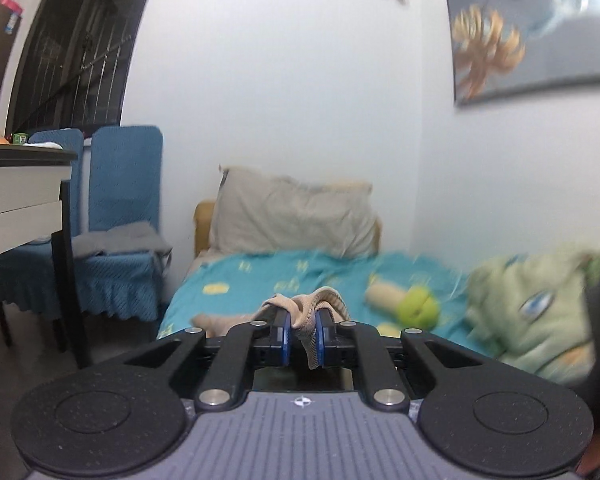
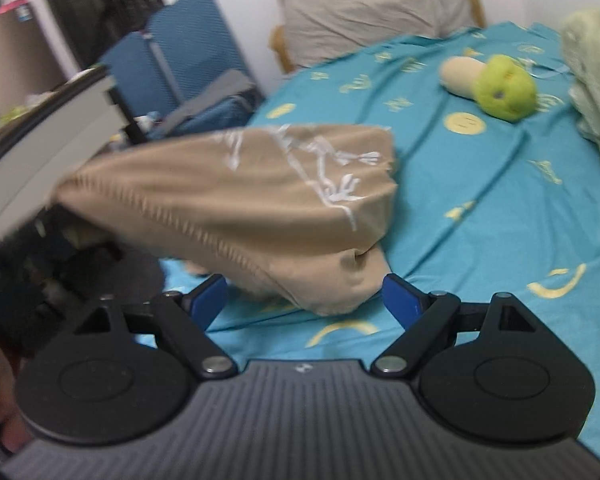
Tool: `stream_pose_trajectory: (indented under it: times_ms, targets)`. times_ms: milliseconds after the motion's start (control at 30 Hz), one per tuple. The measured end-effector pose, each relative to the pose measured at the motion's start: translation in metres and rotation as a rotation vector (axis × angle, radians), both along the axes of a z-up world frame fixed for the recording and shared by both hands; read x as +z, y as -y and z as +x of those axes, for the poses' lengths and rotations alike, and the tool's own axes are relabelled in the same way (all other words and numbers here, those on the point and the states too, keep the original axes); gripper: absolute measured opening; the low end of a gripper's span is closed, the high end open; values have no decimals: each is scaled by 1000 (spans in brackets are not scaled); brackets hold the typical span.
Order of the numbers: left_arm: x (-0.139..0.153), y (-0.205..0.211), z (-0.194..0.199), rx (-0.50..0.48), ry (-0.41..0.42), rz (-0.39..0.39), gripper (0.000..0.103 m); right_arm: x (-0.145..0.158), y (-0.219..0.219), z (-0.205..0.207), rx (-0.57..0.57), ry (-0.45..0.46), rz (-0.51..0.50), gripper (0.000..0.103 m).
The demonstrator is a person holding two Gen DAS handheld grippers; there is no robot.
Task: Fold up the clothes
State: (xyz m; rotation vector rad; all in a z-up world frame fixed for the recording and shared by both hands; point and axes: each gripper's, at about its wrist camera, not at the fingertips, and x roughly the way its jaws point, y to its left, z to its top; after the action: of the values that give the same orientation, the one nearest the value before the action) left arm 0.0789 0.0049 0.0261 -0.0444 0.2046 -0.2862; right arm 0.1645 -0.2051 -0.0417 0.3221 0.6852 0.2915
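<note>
**Lifting one edge of the tan garment for a fold**

Nearest the lens in the left wrist view, the left gripper (image 1: 302, 334) has its blue fingers (image 1: 285, 332) closed tight on a bunched, ribbed edge of the tan garment (image 1: 306, 310), which drapes over and between them. From the right wrist view, the same tan garment (image 2: 256, 200) hangs lifted at its left end, white printed pattern facing up, while its lower end sags onto the bed (image 2: 500, 208). The right gripper (image 2: 300, 296) sits just before that lower end with its fingers (image 2: 400, 300) spread wide and empty; cloth lies between them, but the pads do not press it.

To do this step well, I judge the right gripper should close on the free corner opposite the held edge, so both hands can stretch the cloth flat before laying it over. Catching a single layer rather than a bunch would keep the fold square, and the blur suggests slowing down first.

Count: one tan garment, two grippers, one pillow (image 2: 376, 4) at the head of the bed, one green-and-cream plush toy (image 2: 496, 84), one pale green blanket (image 1: 540, 312) heaped at the right, two blue-covered chairs (image 1: 120, 216), one counter (image 1: 20, 184) at the left.
</note>
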Motion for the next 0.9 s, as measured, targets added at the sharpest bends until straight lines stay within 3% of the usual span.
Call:
stream_pose_trajectory:
  times_ms: [167, 267, 367, 500, 633, 733, 900]
  targets:
    - [10, -11, -33, -54, 33, -81, 13, -6, -45, -20, 152, 2, -39, 86]
    - [8, -13, -33, -52, 19, -90, 13, -13, -61, -14, 123, 7, -82, 86]
    - [4, -19, -30, -47, 0, -103, 13, -23, -59, 4, 21, -17, -89, 86]
    - [-12, -18, 0, -7, -75, -32, 16, -24, -32, 11, -156, -45, -107, 86]
    - [-39, -9, 26, -35, -192, 89, 16, -11, 12, 7, -292, -86, 7, 86]
    - [-61, 1, 41, -56, -269, 172, 18, -6, 36, 5, -366, -104, 21, 86]
    - [-85, 3, 59, -42, -349, 223, 21, -18, 50, 10, -417, -180, 43, 86]
